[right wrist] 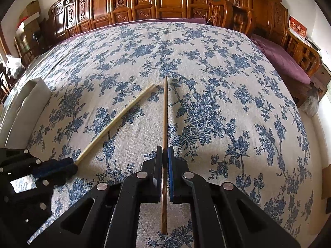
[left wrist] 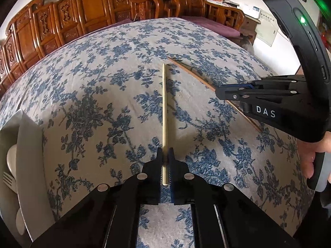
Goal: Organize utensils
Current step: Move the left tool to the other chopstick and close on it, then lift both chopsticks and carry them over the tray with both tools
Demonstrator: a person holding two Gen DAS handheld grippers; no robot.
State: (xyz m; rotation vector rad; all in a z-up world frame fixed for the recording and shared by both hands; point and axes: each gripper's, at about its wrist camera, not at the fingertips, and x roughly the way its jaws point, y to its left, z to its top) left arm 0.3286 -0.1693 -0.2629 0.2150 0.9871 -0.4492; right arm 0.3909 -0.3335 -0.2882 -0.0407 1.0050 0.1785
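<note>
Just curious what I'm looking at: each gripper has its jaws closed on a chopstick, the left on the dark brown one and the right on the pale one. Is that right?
Not quite: the colours are swapped. The left gripper holds the pale chopstick, as the left wrist view shows, and the right gripper holds the dark brown chopstick. Both jaws are indeed closed on a chopstick.

The floral counter (right wrist: 227, 78) lies bare from 12 to 3 o'clock. A white tray (right wrist: 26, 111) blocks 9 o'clock, and carved wooden chairs (right wrist: 144, 2) wall off its far edge.
</note>
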